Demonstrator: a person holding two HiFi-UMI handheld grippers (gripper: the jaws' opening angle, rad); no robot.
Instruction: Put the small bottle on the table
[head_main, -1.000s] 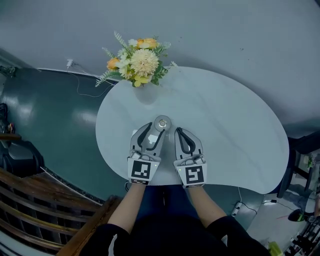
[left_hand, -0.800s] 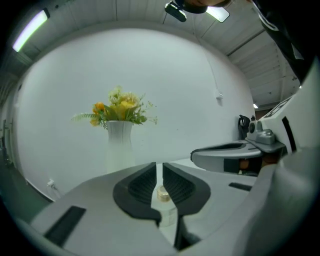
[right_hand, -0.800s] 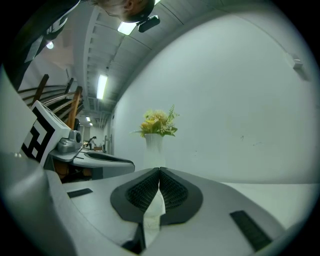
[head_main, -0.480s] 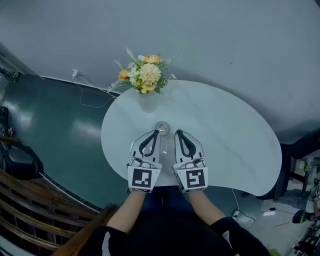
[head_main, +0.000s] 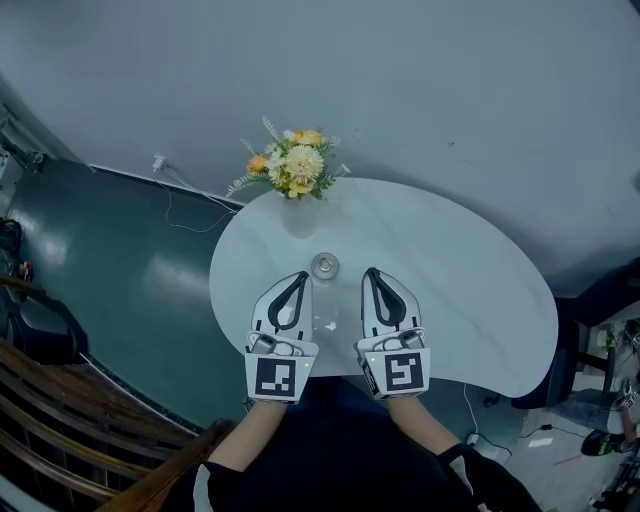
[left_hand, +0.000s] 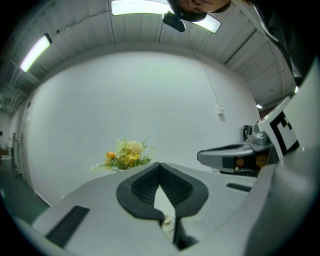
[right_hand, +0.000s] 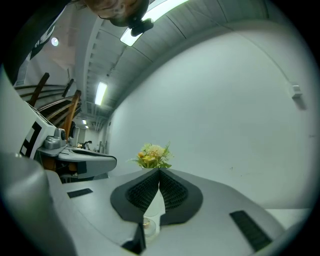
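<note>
The small bottle (head_main: 324, 266), seen from above as a round silvery top, stands alone on the white table (head_main: 450, 290). My left gripper (head_main: 297, 276) hovers just short of it on the left, jaws shut with nothing between them. To the bottle's right my right gripper (head_main: 372, 272) is also shut and empty. In the left gripper view the pads meet at the left gripper's tip (left_hand: 159, 164), and the bottle (left_hand: 166, 220) shows below through the slot. The right gripper view shows the right gripper (right_hand: 159, 171) shut, with the bottle (right_hand: 148, 226) low in the gap.
A vase of yellow and orange flowers (head_main: 291, 167) stands at the table's far edge. Dark green floor (head_main: 120, 260) lies to the left, with a wooden railing (head_main: 90, 420) at the lower left. A white wall is behind the table, and a cable (head_main: 185, 205) trails on the floor.
Both grippers have risen and drawn back from the bottle, which stays standing on the table. The left jaws, open beside the bottle a second ago, are now shut.
</note>
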